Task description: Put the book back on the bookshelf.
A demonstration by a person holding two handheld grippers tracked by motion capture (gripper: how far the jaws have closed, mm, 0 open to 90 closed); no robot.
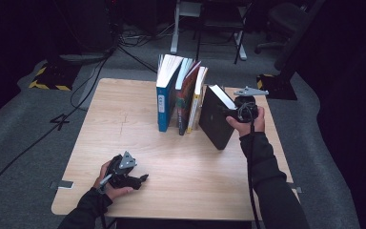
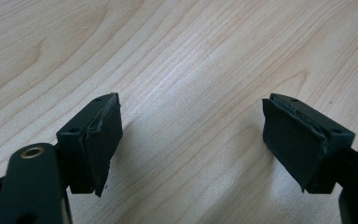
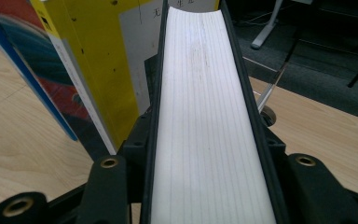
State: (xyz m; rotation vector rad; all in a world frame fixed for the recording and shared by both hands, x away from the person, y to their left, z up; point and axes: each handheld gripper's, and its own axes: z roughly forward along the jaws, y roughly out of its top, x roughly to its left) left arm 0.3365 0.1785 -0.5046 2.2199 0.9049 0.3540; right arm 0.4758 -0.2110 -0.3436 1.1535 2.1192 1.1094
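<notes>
Right tool [image 3: 205, 186] clamping black book [image 3: 205, 116], unreadable print

Left black two-jaw gripper [image 1: 140, 179] low near table's front edge, jaws wide apart, nothing between. Right black two-jaw gripper [image 1: 228, 112] raised, jaws clamped on black-covered book [image 1: 215, 123].

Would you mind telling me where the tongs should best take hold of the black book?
Grip the black book across its covers at the open page edge, coming from its right, free side. It stands tilted with other books on its left; the right tongs already clamp it there.
</notes>
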